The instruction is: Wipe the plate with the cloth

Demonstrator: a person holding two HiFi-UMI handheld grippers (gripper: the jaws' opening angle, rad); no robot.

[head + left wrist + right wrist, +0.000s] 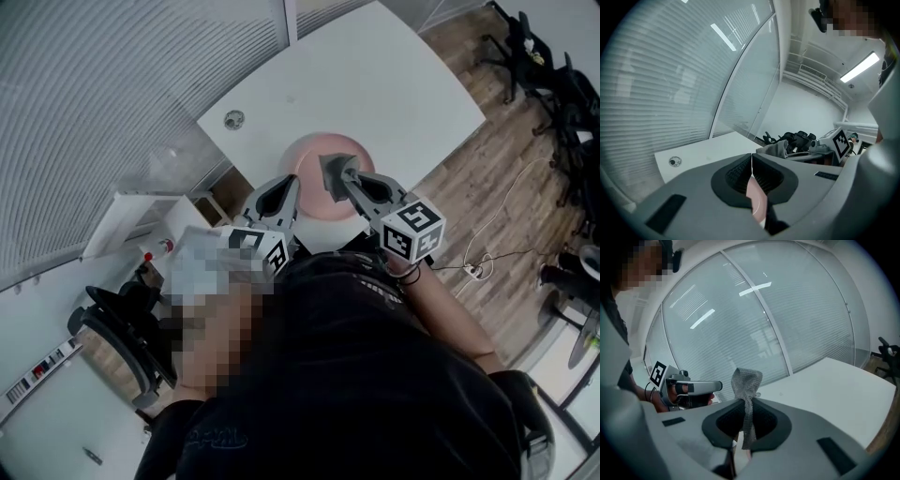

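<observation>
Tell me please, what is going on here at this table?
A person holds a hand-held gripper in each hand above a pink plate on the white table. The right hand-held gripper is shut on a grey mesh cloth. The left hand-held gripper is shut with nothing in it. Both are near the plate; whether the cloth touches it cannot be told.

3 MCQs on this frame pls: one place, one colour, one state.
1. Where is the plate?
A. on the table
B. on a chair
C. on the floor

2. Plate colour?
A. blue
B. pink
C. black

3. Right tongs?
A. open, empty
B. shut on the cloth
C. shut on the plate

Key:
1 A, the head view shows it on the white tabletop.
2 B, it shows pink under both tongs.
3 B, the grey mesh cloth is pinched in them and sticks up past the tips.
</observation>
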